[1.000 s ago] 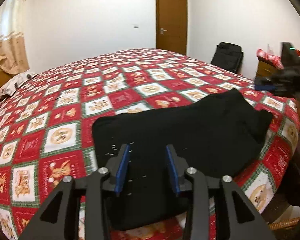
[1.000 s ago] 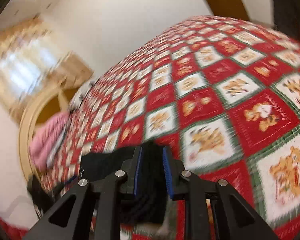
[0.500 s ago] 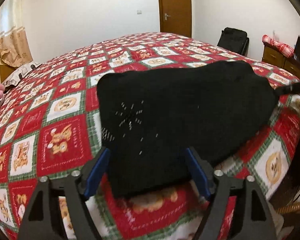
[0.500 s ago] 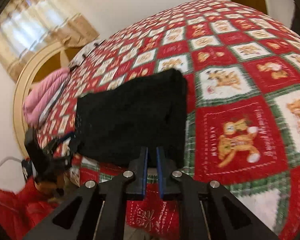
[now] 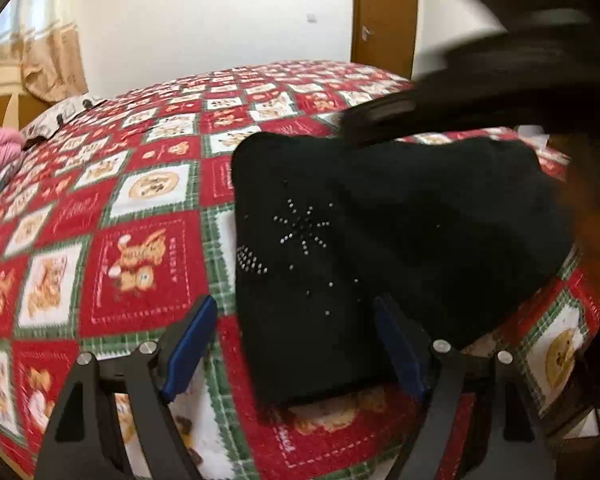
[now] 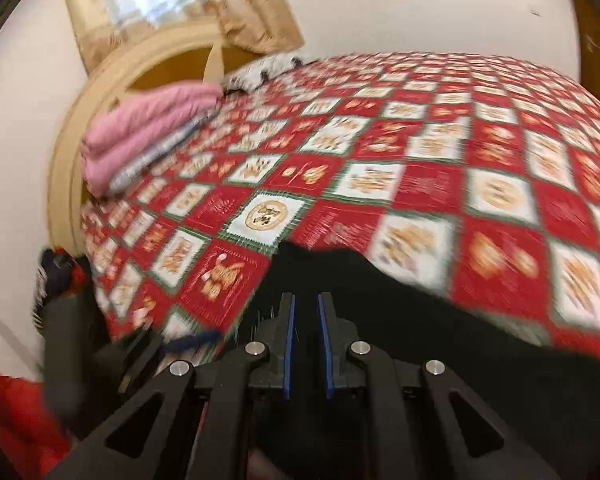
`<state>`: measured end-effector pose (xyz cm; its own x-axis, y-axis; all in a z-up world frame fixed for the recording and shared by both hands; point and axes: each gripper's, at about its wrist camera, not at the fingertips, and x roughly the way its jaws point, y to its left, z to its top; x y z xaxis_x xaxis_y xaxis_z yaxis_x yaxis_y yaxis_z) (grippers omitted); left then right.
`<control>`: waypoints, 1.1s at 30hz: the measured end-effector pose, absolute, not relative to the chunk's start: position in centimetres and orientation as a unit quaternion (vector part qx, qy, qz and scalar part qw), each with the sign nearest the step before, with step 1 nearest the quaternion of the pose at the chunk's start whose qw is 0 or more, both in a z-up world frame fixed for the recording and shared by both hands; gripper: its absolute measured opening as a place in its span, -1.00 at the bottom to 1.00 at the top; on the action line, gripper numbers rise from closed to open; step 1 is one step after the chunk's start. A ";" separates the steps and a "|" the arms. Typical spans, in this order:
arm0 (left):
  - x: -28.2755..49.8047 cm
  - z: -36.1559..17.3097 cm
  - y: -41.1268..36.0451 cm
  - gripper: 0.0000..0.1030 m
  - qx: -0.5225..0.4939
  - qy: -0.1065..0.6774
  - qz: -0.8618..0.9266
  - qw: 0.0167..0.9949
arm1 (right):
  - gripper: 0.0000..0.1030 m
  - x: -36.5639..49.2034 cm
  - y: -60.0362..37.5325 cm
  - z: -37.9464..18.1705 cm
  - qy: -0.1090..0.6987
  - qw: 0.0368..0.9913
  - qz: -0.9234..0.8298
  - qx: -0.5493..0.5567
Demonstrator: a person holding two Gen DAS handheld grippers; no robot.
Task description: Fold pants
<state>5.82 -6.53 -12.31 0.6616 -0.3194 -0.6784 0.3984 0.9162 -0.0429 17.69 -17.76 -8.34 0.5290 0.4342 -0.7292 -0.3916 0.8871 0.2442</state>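
The black pants, with a rhinestone star on them, lie folded in a thick stack near the bed's front edge. My left gripper is open, its blue pads wide apart over the stack's near left corner and holding nothing. My right gripper hovers over the pants with its jaws nearly closed and a narrow gap between the pads; I cannot tell whether cloth is pinched. The right gripper's body shows as a dark blur at the top right of the left wrist view.
The bed wears a red, white and green patchwork quilt. Folded pink bedding lies by the arched wooden headboard. A brown door stands behind the bed. Red cloth sits at the lower left.
My left gripper stayed open and shifted left along the pants' near edge. My right gripper swung left over the pants, and its pads parted slightly.
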 end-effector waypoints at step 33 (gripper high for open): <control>8.7 -8.2 -8.8 0.70 0.081 0.355 -0.182 0.914 | -0.10 7.3 -34.8 -6.2 0.319 0.920 0.041 0.223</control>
